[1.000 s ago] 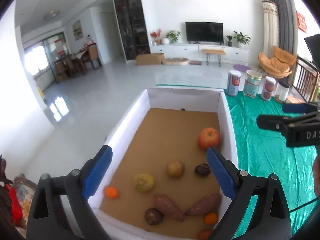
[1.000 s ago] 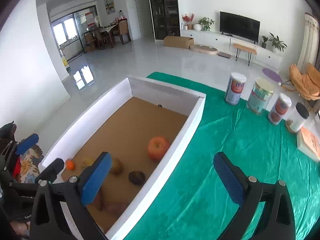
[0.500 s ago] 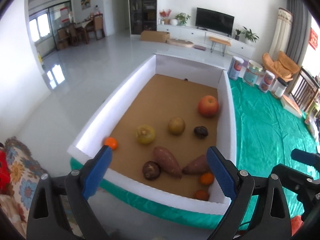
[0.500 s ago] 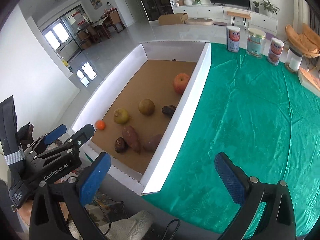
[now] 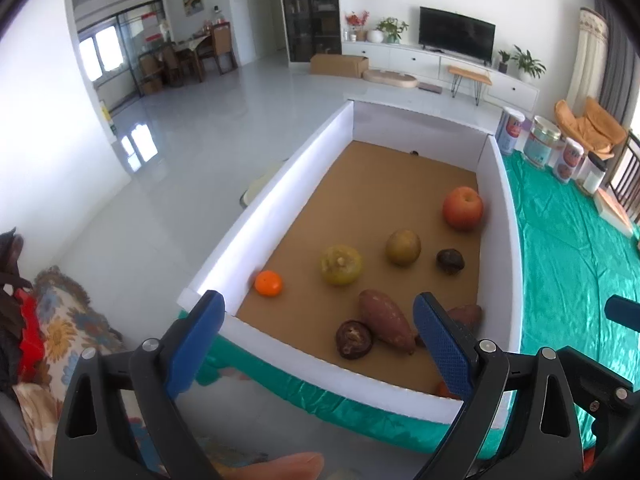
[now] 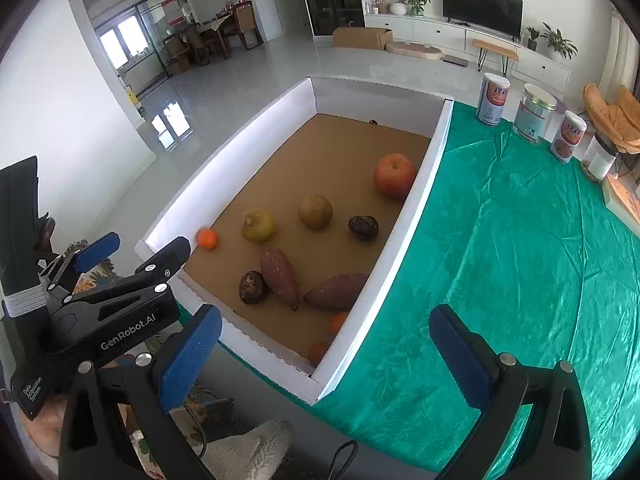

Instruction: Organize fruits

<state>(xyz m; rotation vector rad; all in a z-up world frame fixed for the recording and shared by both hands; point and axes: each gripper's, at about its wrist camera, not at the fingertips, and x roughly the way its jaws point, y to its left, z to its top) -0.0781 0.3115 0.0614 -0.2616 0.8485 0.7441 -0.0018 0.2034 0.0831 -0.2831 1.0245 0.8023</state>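
Fruits lie loose on the brown floor of the white box point(image 6: 424, 184), which sits on the green cloth point(image 6: 520, 260); go through them with me from big to small. You have the apple point(image 6: 394, 176) close to the right wall, two sweet potatoes point(image 6: 280, 276) near the front, a yellow-green fruit point(image 6: 258, 225) and a brown round one point(image 6: 315, 211) mid-floor, two dark fruits point(image 6: 363, 227), then the tangerine point(image 6: 207, 238) against the left wall and two more half hidden in the front right corner.

Your left gripper point(image 5: 320, 344) hangs released over the box's near edge, holding nothing. Your right gripper point(image 6: 324, 356) is likewise spread wide and empty, just outside the front right corner.

Watch these risks. The round fruits will probably roll if a pad nudges them off-centre, and the apple may be awkward because the wall leaves little room for a finger beside it. The corner tangerines are partly out of sight, so a blind reach could jam a finger on the rim. The box looks light; a push on its wall may shift it on the slick cloth.

Compared with half a second ago, your left gripper has moved in lower over the near edge, and your right has come closer to the front corner. The fruits have not moved.
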